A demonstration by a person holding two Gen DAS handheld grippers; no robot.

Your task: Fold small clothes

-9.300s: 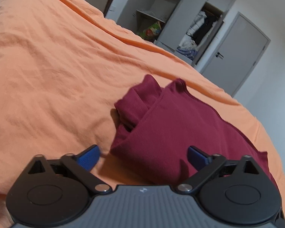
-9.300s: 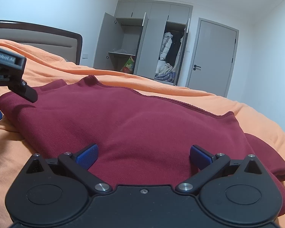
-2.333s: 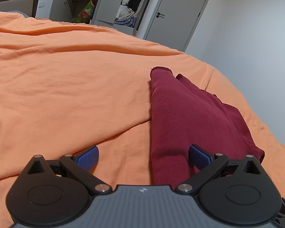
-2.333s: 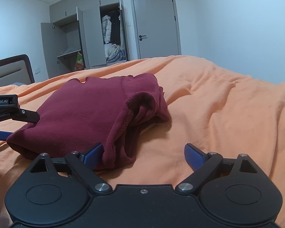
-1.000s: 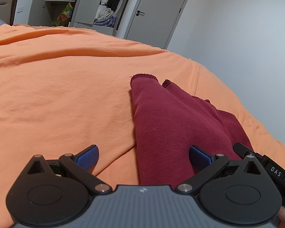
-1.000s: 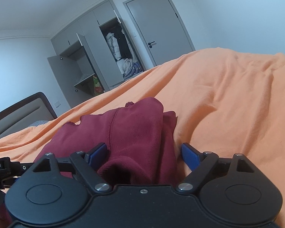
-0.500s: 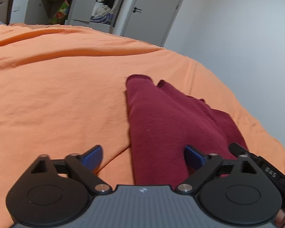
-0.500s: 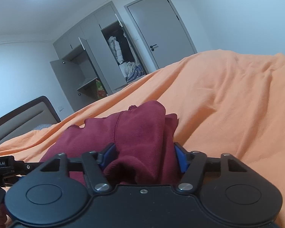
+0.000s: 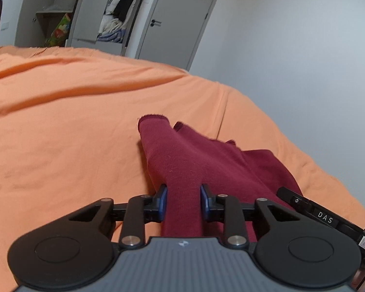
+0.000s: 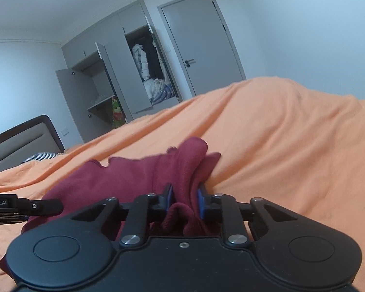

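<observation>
A folded dark red garment point(image 9: 206, 160) lies on the orange bedsheet point(image 9: 60, 126). My left gripper point(image 9: 183, 200) is shut on the near left edge of the garment, its blue pads pressed into a thick fold. In the right wrist view the same dark red garment point(image 10: 133, 177) bunches up toward the camera, and my right gripper point(image 10: 184, 200) is shut on its thick right end. The right gripper's black body point(image 9: 323, 216) shows at the right edge of the left wrist view; the left gripper's body point(image 10: 24, 205) shows at the left of the right wrist view.
The orange bedsheet point(image 10: 292, 146) spreads out on all sides of the garment. A dark headboard point(image 10: 21, 138) stands at the far left. Beyond the bed are an open grey wardrobe point(image 10: 124, 77) with clothes inside and a closed grey door point(image 10: 201, 41).
Both grippers have gone from wide open to shut on the garment, the left on its near left edge and the right on its bunched right end.
</observation>
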